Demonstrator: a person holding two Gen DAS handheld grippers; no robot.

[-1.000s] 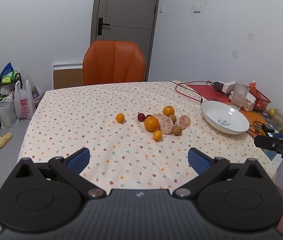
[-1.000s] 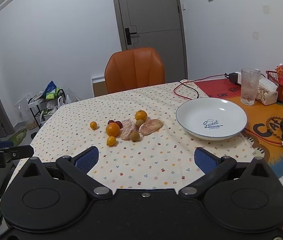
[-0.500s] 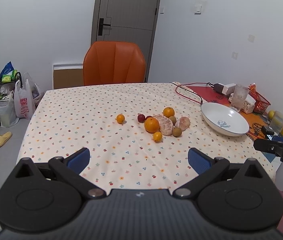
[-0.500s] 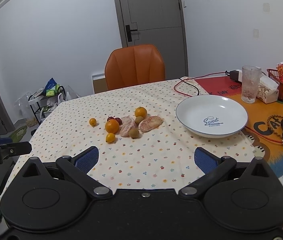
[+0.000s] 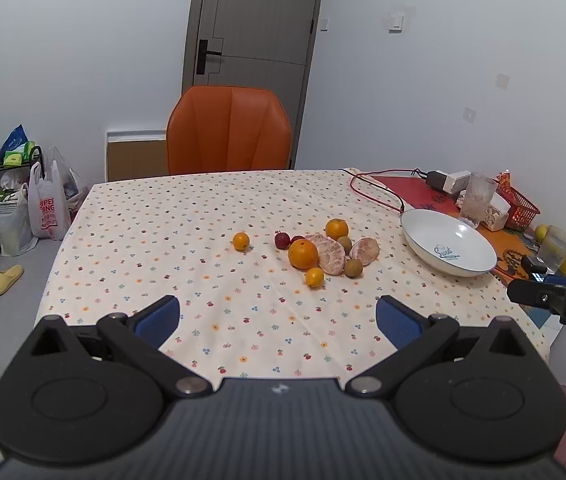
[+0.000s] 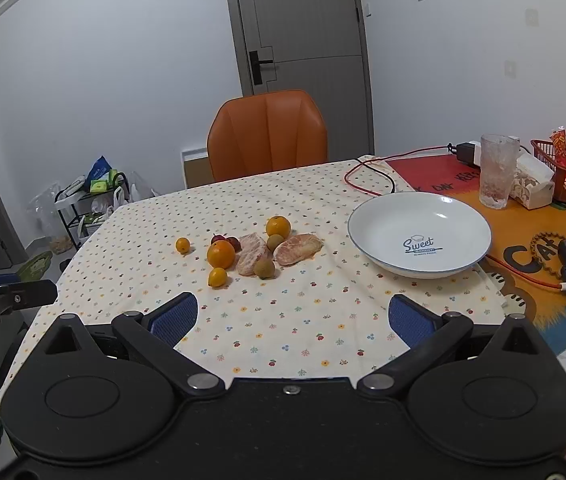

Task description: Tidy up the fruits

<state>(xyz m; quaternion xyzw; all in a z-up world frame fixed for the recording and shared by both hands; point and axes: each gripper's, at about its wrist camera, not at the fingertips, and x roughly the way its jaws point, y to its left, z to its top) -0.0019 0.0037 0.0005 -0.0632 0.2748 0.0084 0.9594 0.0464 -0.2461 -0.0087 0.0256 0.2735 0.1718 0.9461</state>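
While we look at the last second, almost nothing has changed: we only pulled both tools back a tiny bit, and no fruit has moved. Our left gripper (image 5: 277, 318) hangs wide open and holds nothing, and our right gripper (image 6: 290, 316) is the same. The small pile of round orange, brown and red fruits and peeled pieces (image 6: 257, 250) sits on the dotted cream tablecloth (image 6: 283, 328), well apart from both tools. The white round plate with blue writing (image 6: 419, 232) waits near the pile with no fruit in it. So we think the sorting has not started yet.
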